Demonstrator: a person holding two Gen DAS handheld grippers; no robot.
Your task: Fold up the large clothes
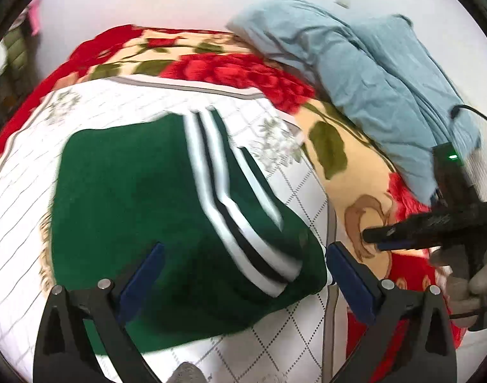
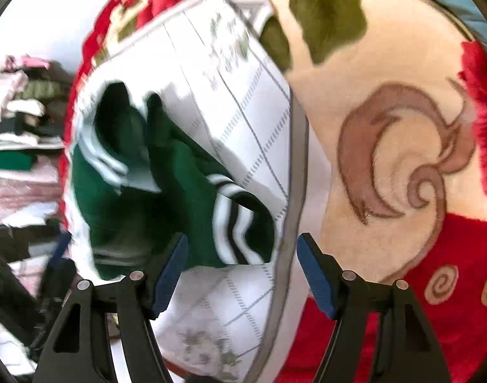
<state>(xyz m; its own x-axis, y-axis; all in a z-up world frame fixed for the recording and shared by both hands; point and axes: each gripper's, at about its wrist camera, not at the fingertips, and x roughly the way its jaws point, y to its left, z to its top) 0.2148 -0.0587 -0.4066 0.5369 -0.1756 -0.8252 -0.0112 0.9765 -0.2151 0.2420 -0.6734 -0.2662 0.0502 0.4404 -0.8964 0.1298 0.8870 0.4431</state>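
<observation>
- Garment [image 1: 141, 198] of dark green knit, soft and thick, folded into a rough block with white and black stripes [image 1: 240, 223] running across it; lying just ahead of and between the jaws of the left gripper [image 1: 245, 265], nearer the left-hand pad.
- Left gripper spread wide, blue pads clear of the cloth, nothing pinched.
- Right gripper [image 2: 241, 255] also spread, pads apart with nothing between them; same green garment [image 2: 166, 191] ahead and toward its left jaw, rumpled there, striped cuff [image 2: 233, 223] closest to the pads.
- White quilted mat [image 1: 122, 102] under the garment, flat, stitched in a diamond grid with pale flower prints and a grey border [image 2: 296, 166]; border running up between the right gripper's jaws.
- Plush blanket [image 2: 387, 146] beyond the right-hand jaw in both views, fuzzy, cream with red roses, green leaves and brown scrolls.
- Light blue quilt [image 1: 371, 73], bulky and creased, heaped far ahead and right of the left jaws, on the blanket.
- Right gripper's black body [image 1: 435, 226] and gloved hand [image 1: 467, 287] just beyond the left gripper's right jaw, crowding that side.
- Stacked clothes [image 2: 23, 146], blurred, far off past the right gripper's left jaw.
- Bare mat open ahead of the garment and at its near edge.
</observation>
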